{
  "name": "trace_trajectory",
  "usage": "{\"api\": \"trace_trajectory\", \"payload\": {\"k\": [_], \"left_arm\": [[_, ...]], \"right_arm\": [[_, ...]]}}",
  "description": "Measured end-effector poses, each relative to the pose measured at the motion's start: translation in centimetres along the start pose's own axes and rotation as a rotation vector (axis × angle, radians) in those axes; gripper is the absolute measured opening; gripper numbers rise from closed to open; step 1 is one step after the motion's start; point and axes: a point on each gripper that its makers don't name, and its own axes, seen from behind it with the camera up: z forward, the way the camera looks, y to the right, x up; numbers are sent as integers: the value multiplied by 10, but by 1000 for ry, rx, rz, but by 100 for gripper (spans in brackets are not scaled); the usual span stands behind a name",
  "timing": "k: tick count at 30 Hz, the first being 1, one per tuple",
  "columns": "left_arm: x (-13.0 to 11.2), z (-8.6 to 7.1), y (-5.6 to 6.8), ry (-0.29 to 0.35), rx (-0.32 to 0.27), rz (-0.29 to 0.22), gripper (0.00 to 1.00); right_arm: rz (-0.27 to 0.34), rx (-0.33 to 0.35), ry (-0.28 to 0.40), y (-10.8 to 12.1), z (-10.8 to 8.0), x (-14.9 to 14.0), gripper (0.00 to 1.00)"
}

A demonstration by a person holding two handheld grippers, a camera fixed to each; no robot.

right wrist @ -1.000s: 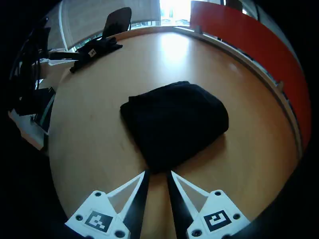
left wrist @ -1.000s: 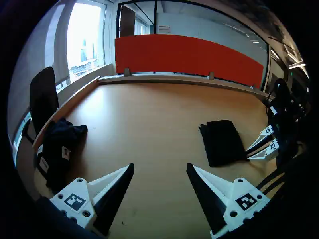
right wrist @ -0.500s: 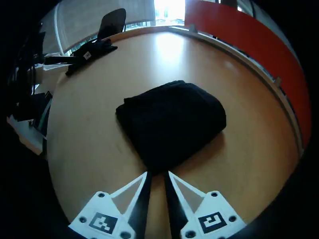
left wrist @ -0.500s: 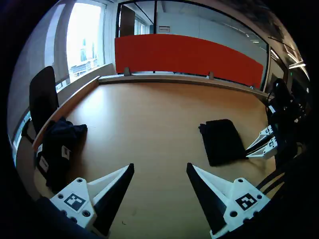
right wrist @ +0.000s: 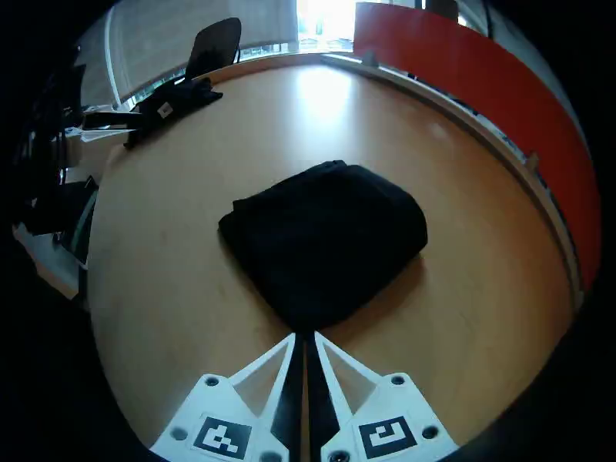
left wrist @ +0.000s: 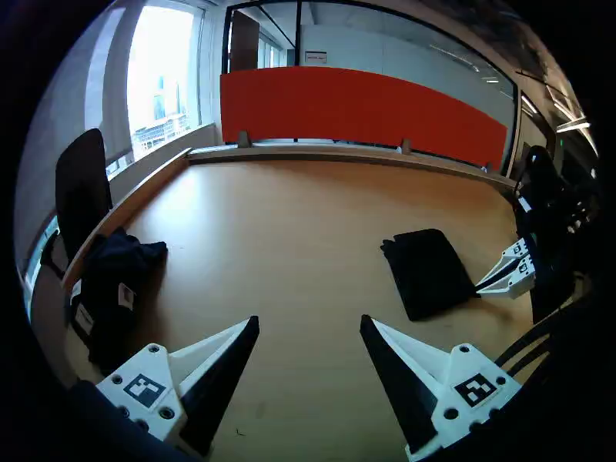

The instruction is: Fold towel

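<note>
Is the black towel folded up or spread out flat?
Folded. The towel lies on the table as a small thick bundle, with rounded doubled edges and layers showing at one corner.

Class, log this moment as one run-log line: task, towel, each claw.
task: fold towel | towel: folded, flat on table | left claw: open, empty | right claw: shut, tips at towel's near edge

Fingers [right wrist: 269,376] of the right gripper [right wrist: 306,339] meet the near edge of the towel [right wrist: 327,239]; whether cloth lies between them is hidden.
</note>
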Motion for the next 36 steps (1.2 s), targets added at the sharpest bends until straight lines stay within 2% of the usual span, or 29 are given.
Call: {"api": "trace_trajectory", "payload": {"k": [5, 17, 26, 32, 36], "left_arm": [[0, 1, -2, 2, -7, 7, 98], [15, -2, -4, 26, -15, 26, 98], [30, -5, -2, 57, -23, 34, 98], [33, -6, 1, 67, -33, 39, 98], [36, -6, 3, 72, -41, 43, 98]], "right_arm": [[-3, -17, 27, 5, -8, 16, 2], [-25, -39, 145, 26, -45, 91, 2], [-88, -67, 223, 42, -82, 144, 2], [-98, -90, 259, 53, -105, 163, 2], [-86, -113, 267, 62, -116, 164, 2]]}}
